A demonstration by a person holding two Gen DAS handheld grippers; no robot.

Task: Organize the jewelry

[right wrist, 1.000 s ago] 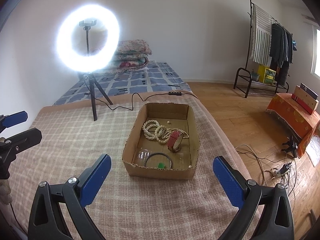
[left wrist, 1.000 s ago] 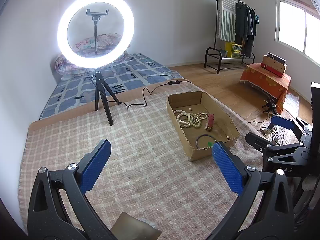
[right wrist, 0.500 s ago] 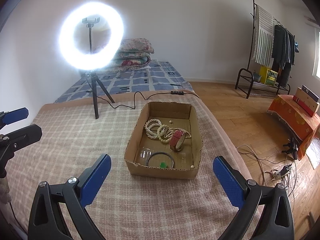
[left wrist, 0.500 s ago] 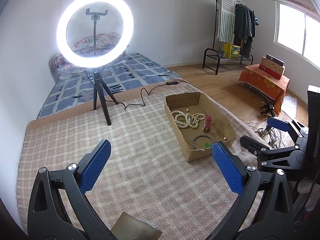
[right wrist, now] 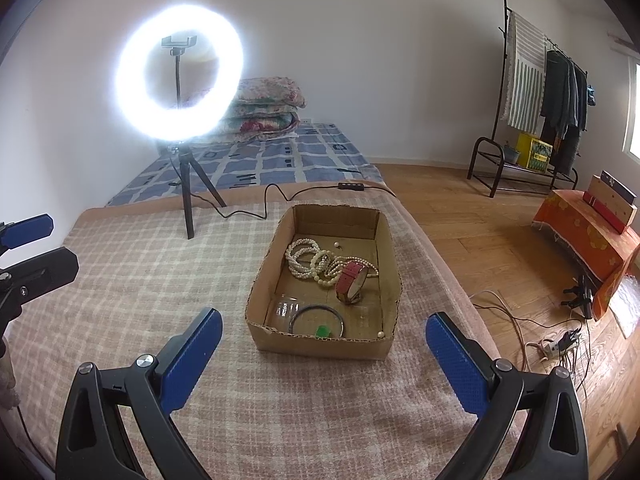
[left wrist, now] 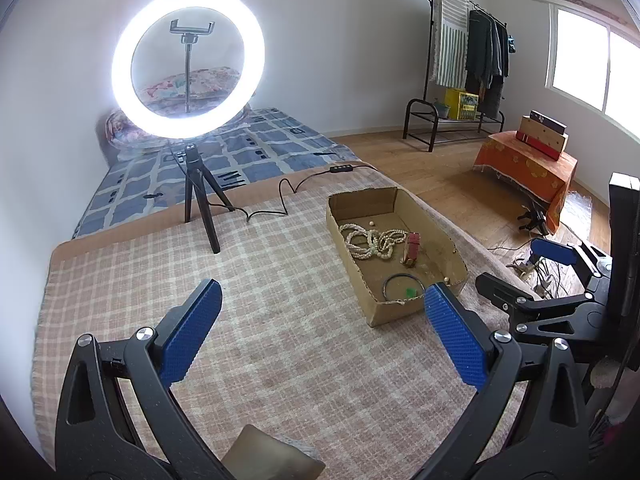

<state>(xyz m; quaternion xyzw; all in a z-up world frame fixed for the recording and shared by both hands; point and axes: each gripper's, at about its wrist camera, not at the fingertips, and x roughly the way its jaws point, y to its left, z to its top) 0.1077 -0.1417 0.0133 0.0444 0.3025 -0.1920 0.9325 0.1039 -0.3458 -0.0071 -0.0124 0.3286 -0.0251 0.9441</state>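
A cardboard box [right wrist: 326, 320] of pearl strands [right wrist: 316, 262], possibly bracelets, is set on a checked blanket [right wrist: 140, 264] beyond both wide-spread, empty grippers: left gripper [left wrist: 320, 316], right gripper [right wrist: 324, 344].

Box [right wrist: 320, 344] was raw corrugated cardboard, matt, ragged edges. Blanket [right wrist: 140, 272] was woven checked cloth, coarse. Necklaces [right wrist: 316, 262] looked like glossy pearl beads. Gripper pads [right wrist: 192, 360] were blue knurled rubber on matt black plastic. Floor [right wrist: 480, 232] was semi-gloss wood.

Both grippers: black plastic frames w/ silver screws, left gripper [left wrist: 322, 330] & right gripper [right wrist: 322, 358] w/ blue textured pads [right wrist: 191, 360].
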